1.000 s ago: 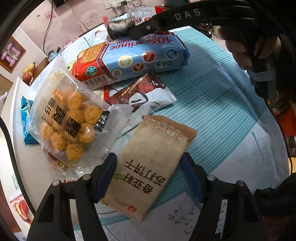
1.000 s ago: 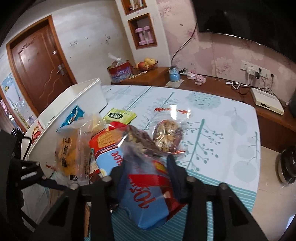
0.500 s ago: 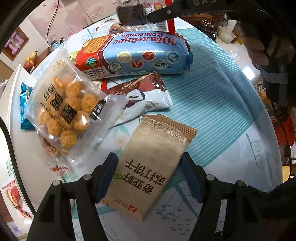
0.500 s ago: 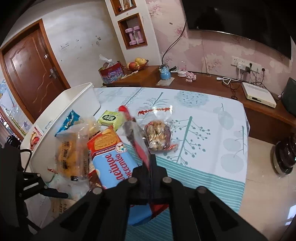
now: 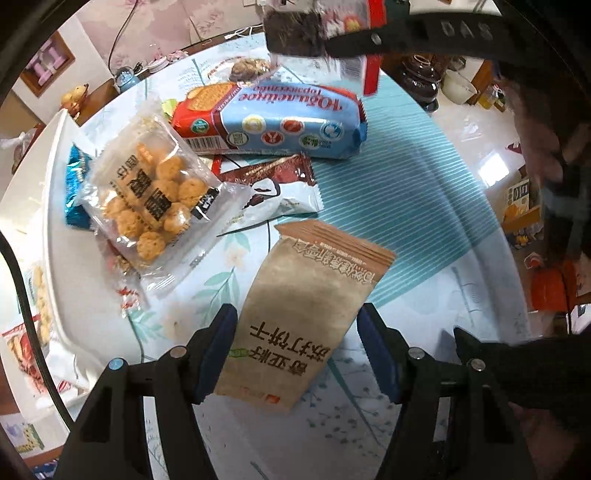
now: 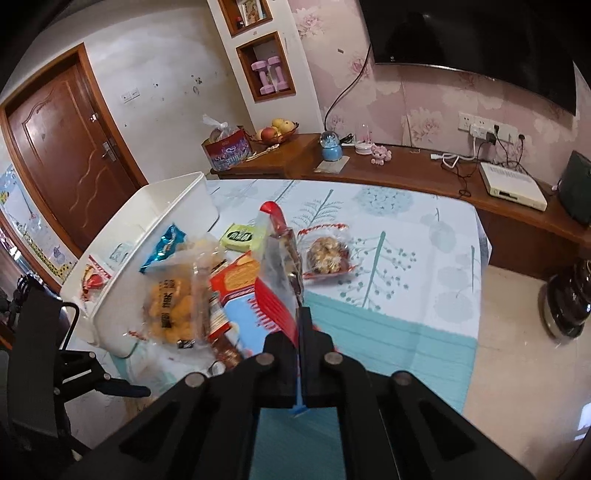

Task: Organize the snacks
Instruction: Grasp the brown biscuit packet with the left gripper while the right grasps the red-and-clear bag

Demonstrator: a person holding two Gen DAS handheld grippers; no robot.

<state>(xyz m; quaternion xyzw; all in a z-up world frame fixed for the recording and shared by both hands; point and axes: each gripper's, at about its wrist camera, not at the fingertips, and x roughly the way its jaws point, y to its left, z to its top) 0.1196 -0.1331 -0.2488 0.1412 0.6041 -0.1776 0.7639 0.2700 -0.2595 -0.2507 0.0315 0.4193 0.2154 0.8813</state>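
My left gripper points down at the table with a brown cracker packet between its blue pads. The jaws are closing and the pads press on the packet's long edges, holding it just above the tablecloth. My right gripper is shut on the edge of a clear snack bag with a red border. That bag hangs above the pile and shows dark pieces at the top of the left wrist view. Below lie a blue biscuit pack, a clear bag of yellow puffs and a chocolate wafer packet.
A white bin stands at the table's left edge, a small blue packet on its rim. A green packet and a bag of nut clusters lie farther back. A wooden sideboard lines the wall.
My right gripper shut on the clear bag and lifted it off the blue biscuit pack. My left gripper rose with the brown packet between its pads.
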